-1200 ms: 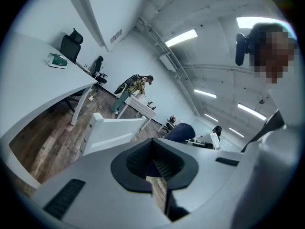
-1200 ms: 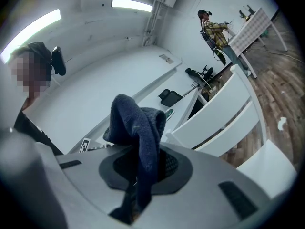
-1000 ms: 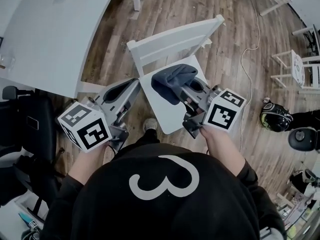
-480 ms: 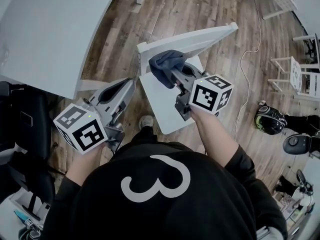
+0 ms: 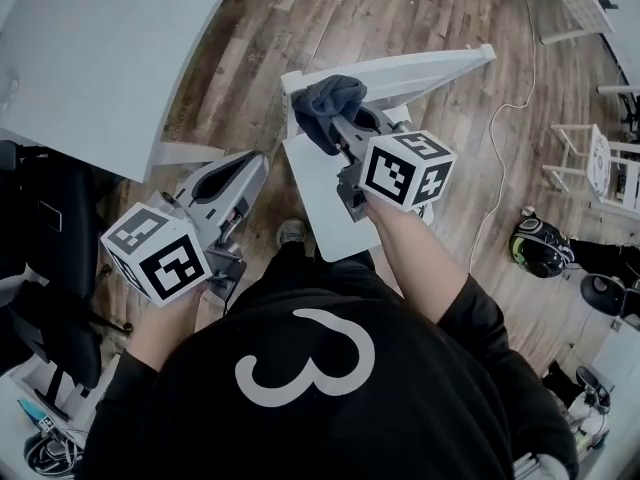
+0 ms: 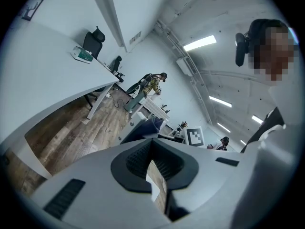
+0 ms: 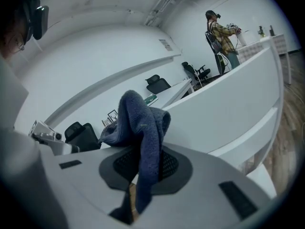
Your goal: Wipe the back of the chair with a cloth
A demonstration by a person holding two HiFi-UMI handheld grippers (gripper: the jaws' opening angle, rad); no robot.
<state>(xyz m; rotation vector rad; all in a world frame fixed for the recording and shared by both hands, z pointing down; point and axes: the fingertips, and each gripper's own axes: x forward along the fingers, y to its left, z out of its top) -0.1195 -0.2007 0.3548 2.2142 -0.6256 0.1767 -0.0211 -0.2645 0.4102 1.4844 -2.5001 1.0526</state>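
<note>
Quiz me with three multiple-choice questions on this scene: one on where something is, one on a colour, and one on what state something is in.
1. Where is the cloth?
A. Spread flat on the big table
B. Pinched in the right gripper
C. Draped over the person's shoulder

2. What colour is the chair?
A. Black
B. Brown
C. White

3. What is the left gripper holding?
A. Nothing
B. The cloth
C. A chair leg

Answers:
1 B: the right gripper view shows the cloth hanging between that gripper's jaws.
2 C: in the head view the chair is white against the brown wood floor.
3 A: the left gripper view shows its jaws close together with nothing between them.
</note>
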